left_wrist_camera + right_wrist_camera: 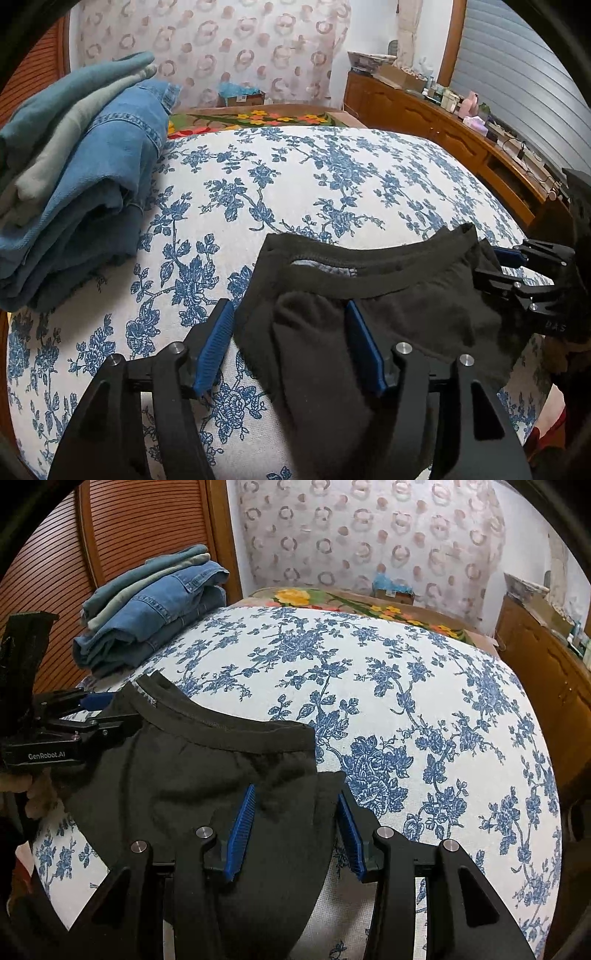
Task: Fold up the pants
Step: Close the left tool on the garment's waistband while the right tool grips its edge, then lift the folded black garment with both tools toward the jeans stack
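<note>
Black pants [388,306] lie on the blue-flowered cloth at the near edge, waistband away from me; they also show in the right wrist view [192,775]. My left gripper [291,314] is open, its blue pads straddling the pants' left edge, cloth lying between them. My right gripper [297,797] is open, its pads straddling the pants' right edge. Each gripper shows in the other's view at the opposite side of the pants: the right gripper [498,266] and the left gripper [92,710].
A stack of folded jeans and green garments [81,173] sits at the far left of the flowered surface [314,177], also in the right wrist view [155,605]. A wooden sideboard [461,129] with clutter runs along the right. A slatted wooden door [122,528] stands behind the stack.
</note>
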`<state>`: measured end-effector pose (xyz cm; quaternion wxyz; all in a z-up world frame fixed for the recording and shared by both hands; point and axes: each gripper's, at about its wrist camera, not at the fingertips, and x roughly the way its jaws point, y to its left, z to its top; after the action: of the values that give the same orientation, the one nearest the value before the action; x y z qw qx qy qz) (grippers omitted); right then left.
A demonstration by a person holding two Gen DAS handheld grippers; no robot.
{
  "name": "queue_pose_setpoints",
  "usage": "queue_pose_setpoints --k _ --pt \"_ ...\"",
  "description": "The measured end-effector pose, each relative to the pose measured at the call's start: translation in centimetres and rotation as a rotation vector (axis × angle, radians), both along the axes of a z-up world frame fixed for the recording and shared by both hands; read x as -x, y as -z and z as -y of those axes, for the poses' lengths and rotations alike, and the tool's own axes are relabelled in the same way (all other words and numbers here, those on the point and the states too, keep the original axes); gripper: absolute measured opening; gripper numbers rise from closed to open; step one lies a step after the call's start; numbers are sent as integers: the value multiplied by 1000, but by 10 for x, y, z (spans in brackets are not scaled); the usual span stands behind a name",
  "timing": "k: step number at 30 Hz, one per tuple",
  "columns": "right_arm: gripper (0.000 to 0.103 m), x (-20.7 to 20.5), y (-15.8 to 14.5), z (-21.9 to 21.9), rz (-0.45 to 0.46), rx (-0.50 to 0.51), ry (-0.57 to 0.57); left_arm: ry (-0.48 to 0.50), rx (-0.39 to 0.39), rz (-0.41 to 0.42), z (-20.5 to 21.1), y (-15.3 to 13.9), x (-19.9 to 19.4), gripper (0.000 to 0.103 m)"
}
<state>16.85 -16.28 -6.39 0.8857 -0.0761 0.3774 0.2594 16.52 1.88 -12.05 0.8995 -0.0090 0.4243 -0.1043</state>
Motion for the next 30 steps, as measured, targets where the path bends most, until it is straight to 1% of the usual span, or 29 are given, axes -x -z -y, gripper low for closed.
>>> queue_pose_setpoints --k 1,2,6,9,10,11,12,14,15,17,20,25,28,30 --pt "36 1 0 -1 2 -1 -11 0 0 0 0 0 0 64" --pt "34 1 0 -1 2 -3 -20 0 1 0 0 0 -1 64" --pt "18 1 0 -1 -11 -29 -48 0 0 0 0 0 -1 64" --pt "17 0 0 -1 -12 -30 -52 5 6 0 0 1 0 61" --pt "16 0 0 -2 -12 -30 -53 15 17 0 0 0 0 53" --pt "16 0 0 -1 -12 -32 -53 28 32 0 1 0 0 48" --pt "16 1 0 -2 -14 -33 -52 32 35 0 2 0 0 46" --pt "16 1 0 -2 -16 -37 -51 48 54 -3 3 0 1 33" --pt "16 1 0 -2 -17 -37 -50 51 64 -5 3 0 1 31" --pt "16 1 0 -2 -17 -38 -50 55 71 -5 5 -1 3 24" --pt "16 1 0 -2 -20 -42 -49 55 69 2 8 -3 5 19" --pt "16 1 0 -2 -26 -51 -47 51 82 26 8 -10 13 18" --pt "16 2 -1 -3 -16 -43 -45 53 89 49 9 -17 20 17" --pt "15 6 -3 -1 -7 -58 -41 56 92 68 10 -24 25 17"
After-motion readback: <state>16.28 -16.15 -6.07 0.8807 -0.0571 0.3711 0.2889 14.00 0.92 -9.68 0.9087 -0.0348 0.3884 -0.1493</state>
